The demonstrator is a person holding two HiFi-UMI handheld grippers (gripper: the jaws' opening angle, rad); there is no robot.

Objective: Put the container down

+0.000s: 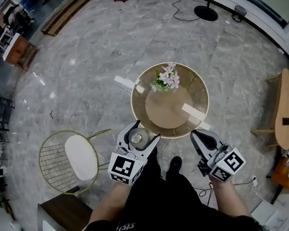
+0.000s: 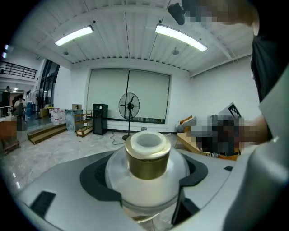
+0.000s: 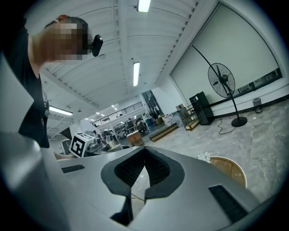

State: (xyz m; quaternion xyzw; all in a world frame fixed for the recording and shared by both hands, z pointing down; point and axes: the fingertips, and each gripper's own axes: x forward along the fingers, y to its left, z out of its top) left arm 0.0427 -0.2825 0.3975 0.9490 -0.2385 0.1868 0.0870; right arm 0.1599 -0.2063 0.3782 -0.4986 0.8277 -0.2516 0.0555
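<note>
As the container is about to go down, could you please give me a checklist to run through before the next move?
1. Grip: the left gripper has its fingers clamped on both sides of the container: ok.
2. Container upright, gold collar on top: ok.
3. Container over the table: it hangs just off the near rim: not ok.
4. Landing spot: the table's middle is bare between the flowers and the white strip: ok.
5. Right gripper shut, empty, at the near rim, away from that spot: ok.
6. Height above the tabletop: cannot tell.
</note>
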